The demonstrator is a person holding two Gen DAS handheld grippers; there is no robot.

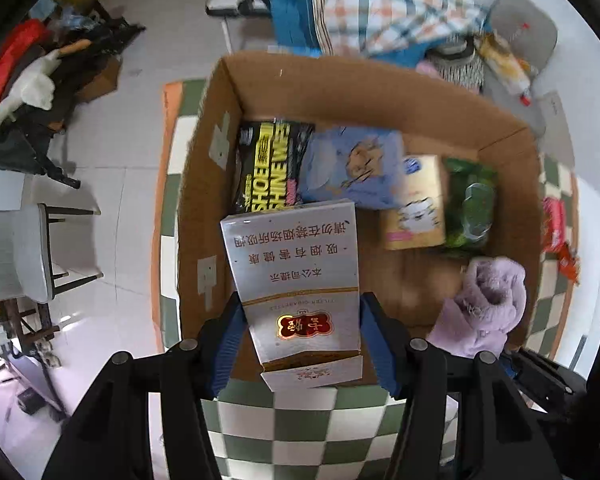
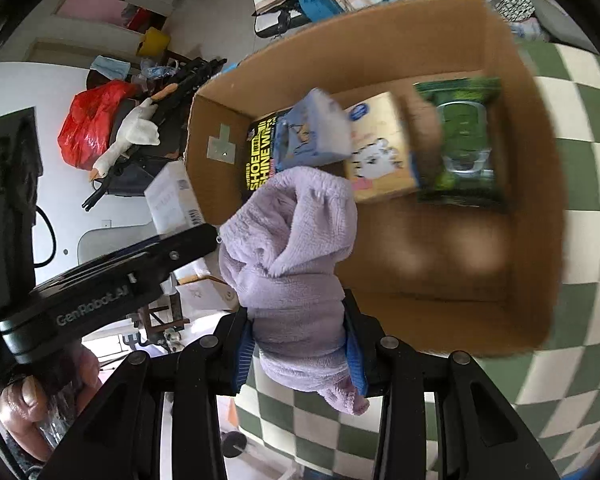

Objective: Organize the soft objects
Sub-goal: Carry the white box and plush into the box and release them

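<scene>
An open cardboard box (image 1: 204, 200) stands on a green-and-white checked mat (image 1: 300, 420). My left gripper (image 1: 302, 312) is shut on a silver-and-gold carton (image 1: 296, 272), held above the box's near left part. My right gripper (image 2: 298, 320) is shut on a lilac fleece cloth (image 2: 292, 248), which hangs over the box's (image 2: 540, 240) near edge; the cloth (image 1: 484, 304) also shows at the box's right side. Inside lie a black-and-yellow shoe wipes pack (image 1: 268, 168), a blue pack (image 1: 352, 168), a yellow cat-print pack (image 1: 416, 208) and a green wipes pack (image 1: 472, 204).
Plaid bedding (image 1: 388, 8) and a grey cushion (image 1: 520, 28) lie beyond the box. A white goose plush (image 2: 132, 136), a red bag (image 2: 88, 124) and dark clutter sit to the left. A white chair (image 1: 36, 256) stands at left, and a red packet (image 1: 556, 228) lies on the mat at right.
</scene>
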